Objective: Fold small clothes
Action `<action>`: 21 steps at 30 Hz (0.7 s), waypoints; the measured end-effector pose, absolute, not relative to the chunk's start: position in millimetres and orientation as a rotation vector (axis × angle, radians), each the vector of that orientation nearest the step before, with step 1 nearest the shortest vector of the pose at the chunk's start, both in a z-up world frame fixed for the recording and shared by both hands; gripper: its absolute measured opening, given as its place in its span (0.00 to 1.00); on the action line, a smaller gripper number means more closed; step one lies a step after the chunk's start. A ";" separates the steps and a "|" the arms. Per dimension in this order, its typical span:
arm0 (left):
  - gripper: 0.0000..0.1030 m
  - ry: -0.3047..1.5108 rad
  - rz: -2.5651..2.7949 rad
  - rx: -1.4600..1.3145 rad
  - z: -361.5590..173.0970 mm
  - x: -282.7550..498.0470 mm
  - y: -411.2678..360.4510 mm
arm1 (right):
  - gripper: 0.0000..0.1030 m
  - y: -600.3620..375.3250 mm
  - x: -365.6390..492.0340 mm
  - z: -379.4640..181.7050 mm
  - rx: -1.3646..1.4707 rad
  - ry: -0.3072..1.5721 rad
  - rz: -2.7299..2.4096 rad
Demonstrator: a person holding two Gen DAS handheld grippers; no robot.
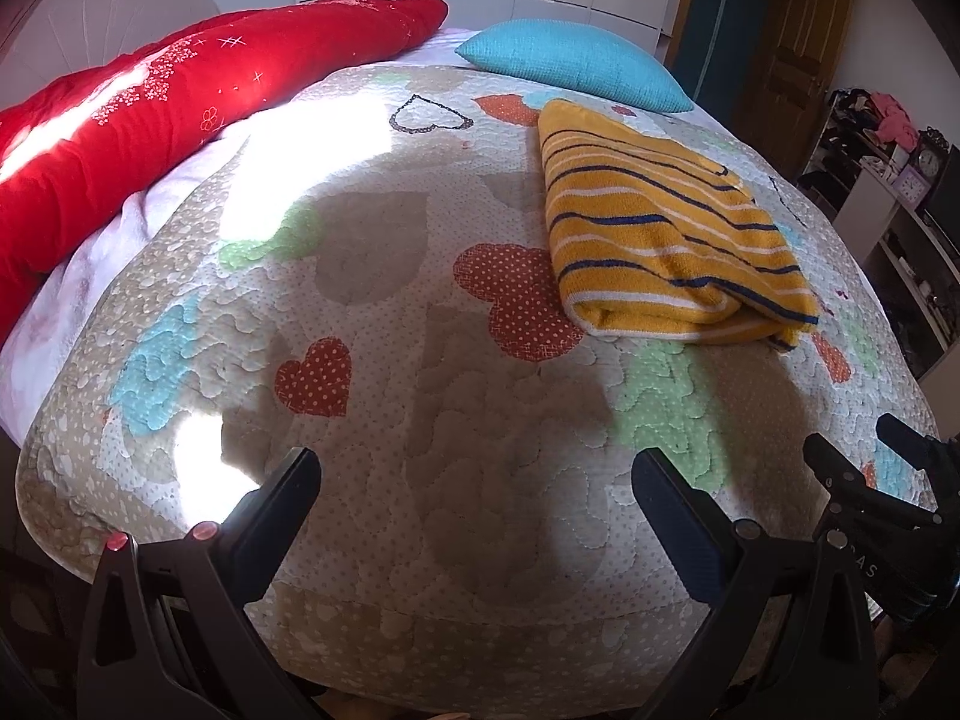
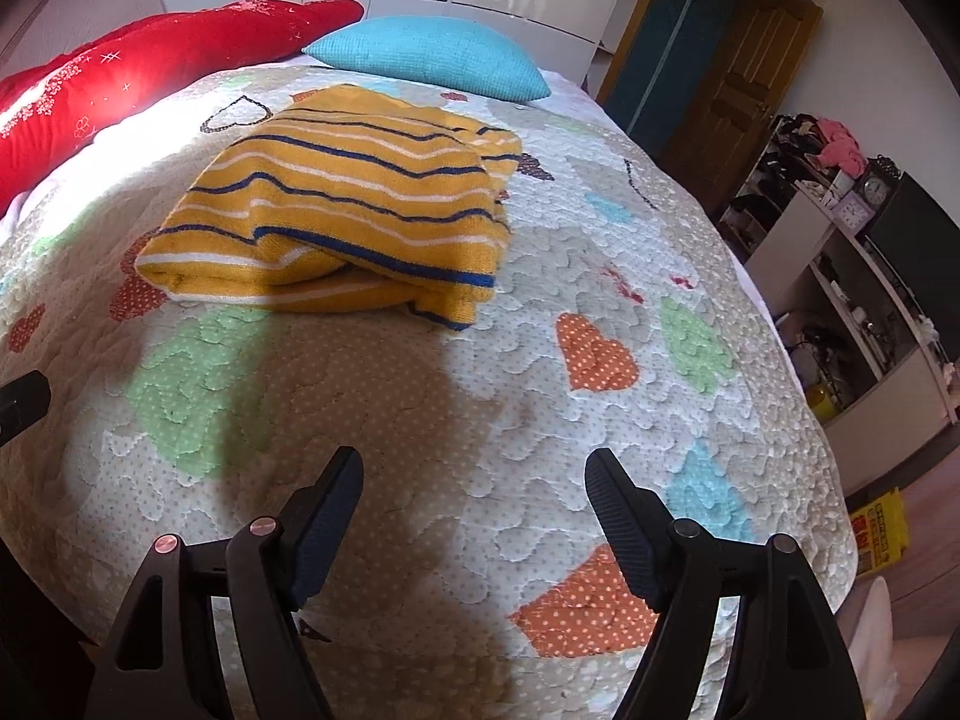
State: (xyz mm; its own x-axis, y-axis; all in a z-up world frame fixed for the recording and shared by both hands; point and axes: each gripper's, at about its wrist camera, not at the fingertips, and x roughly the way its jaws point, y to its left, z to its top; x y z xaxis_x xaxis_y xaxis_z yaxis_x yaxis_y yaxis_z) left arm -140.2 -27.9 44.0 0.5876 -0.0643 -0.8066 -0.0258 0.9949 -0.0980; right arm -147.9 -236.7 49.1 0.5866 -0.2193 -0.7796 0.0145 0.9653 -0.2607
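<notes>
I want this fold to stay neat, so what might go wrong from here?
1. The yellow striped garment has a loose layer poking out at its near corner; grabbing there may pull the fold apart.
2. The left gripper and right gripper sit close together and may bump.
</notes>
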 end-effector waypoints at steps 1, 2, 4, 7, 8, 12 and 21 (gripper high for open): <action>1.00 0.945 -0.020 -0.100 43.4 -140.0 -29.2 | 0.79 -237.7 -148.9 50.3 -0.245 0.935 -0.144; 1.00 0.947 -0.019 -0.096 43.2 -139.9 -30.5 | 0.79 -238.3 -149.3 51.1 -0.249 0.934 -0.146; 1.00 0.951 -0.024 -0.090 42.9 -139.5 -33.6 | 0.79 -239.9 -150.0 52.4 -0.248 0.928 -0.143; 1.00 0.950 -0.033 -0.078 43.7 -139.3 -38.4 | 0.80 -241.5 -151.0 53.9 -0.243 0.918 -0.141; 1.00 0.950 -0.037 -0.073 43.8 -139.7 -39.9 | 0.80 -241.9 -151.3 54.2 -0.240 0.915 -0.140; 1.00 0.939 -0.051 -0.075 45.5 -140.8 -41.9 | 0.80 -242.7 -151.1 53.3 -0.231 0.913 -0.141; 1.00 0.946 -0.077 -0.097 43.2 -139.9 -41.1 | 0.80 -245.6 -150.7 51.1 -0.210 0.913 -0.142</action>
